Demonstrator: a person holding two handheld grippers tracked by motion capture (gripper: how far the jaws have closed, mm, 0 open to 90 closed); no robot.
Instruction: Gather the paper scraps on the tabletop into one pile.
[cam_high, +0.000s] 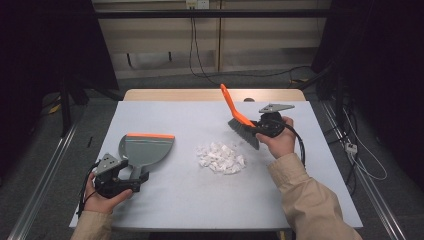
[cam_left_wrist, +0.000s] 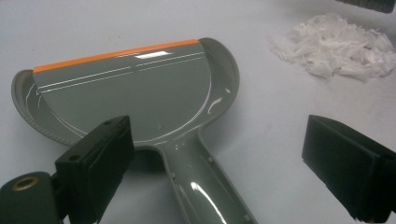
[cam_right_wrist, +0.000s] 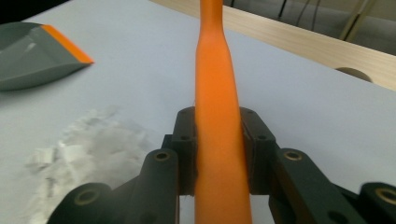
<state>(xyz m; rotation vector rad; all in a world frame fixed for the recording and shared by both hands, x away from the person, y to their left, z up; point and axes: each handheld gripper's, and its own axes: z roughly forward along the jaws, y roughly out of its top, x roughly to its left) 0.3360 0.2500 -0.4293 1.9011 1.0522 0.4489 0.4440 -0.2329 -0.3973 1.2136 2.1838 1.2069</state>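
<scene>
Grey dustpan (cam_high: 145, 149) flat on the table (cam_high: 200, 200), orange lip turned away from the person, handle pointing back toward the left gripper (cam_high: 131, 183). Left gripper low at the near left corner, jaws spread wide either side of the dustpan handle, pads clear of it in the left gripper view, so released and holding nothing. Orange-handled brush (cam_high: 239, 120) clamped in the right gripper (cam_high: 256, 128) at the far right of the table; in the right gripper view both pads pressed against the orange handle (cam_right_wrist: 217, 121), which runs straight up between them. Brush tilted, handle slanting up and away toward the far edge, dark bristles angled down toward the table just right of the scraps; whether the bristle tips touch the surface is hard to say from the high view. White paper scraps (cam_high: 220, 157) heaped in a loose pile near the middle of the table, between dustpan and brush, apart from both. Scraps also seen at upper right in the left gripper view (cam_left_wrist: 334, 44), beyond the pan's rim. Beige sleeve (cam_high: 310, 200) on the right forearm, coming in from the bottom edge.
</scene>
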